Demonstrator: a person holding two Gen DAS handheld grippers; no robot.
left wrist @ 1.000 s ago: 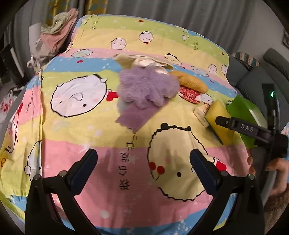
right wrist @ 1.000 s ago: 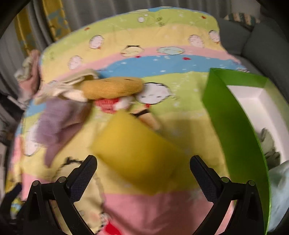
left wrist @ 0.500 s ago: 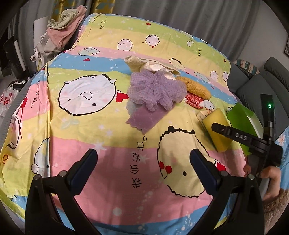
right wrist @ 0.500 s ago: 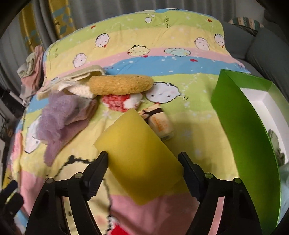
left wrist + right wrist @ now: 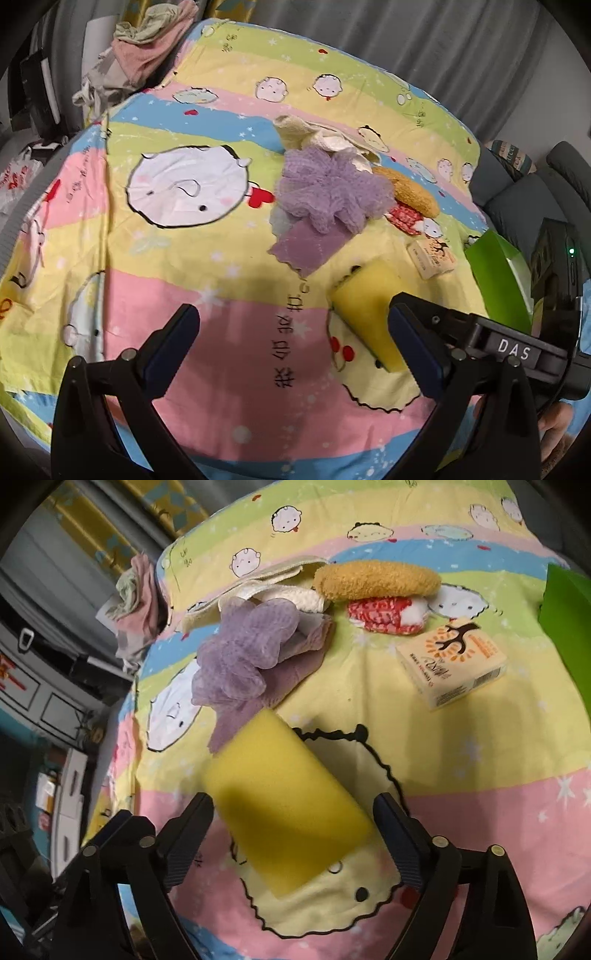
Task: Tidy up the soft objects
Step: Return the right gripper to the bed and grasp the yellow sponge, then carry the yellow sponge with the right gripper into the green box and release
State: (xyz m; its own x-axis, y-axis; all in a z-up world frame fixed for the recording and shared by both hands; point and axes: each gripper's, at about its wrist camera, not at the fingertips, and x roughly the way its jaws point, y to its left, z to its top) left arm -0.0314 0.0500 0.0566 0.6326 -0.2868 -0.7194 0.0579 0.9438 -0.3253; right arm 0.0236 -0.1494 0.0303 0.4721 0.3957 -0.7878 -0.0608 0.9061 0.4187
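One yellow sponge (image 5: 288,812), one purple mesh pouf (image 5: 243,657), one purple cloth (image 5: 306,247), one small carton (image 5: 452,662), one green box (image 5: 495,273).

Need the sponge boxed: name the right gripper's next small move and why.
Probably close the right gripper on the yellow sponge. Its jaws are opening and flank the sponge without pressing it, so no lift toward the green box can hold yet.

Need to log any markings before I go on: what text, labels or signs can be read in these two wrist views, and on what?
"DAS": white letters on the right gripper body, left wrist view.
Black Chinese characters printed on the bedsheet: visible, not read reliably.
Small cream box: black antler-like logo and orange sunburst; its print and barcode are too small to read.
Yellow sponge: no text.
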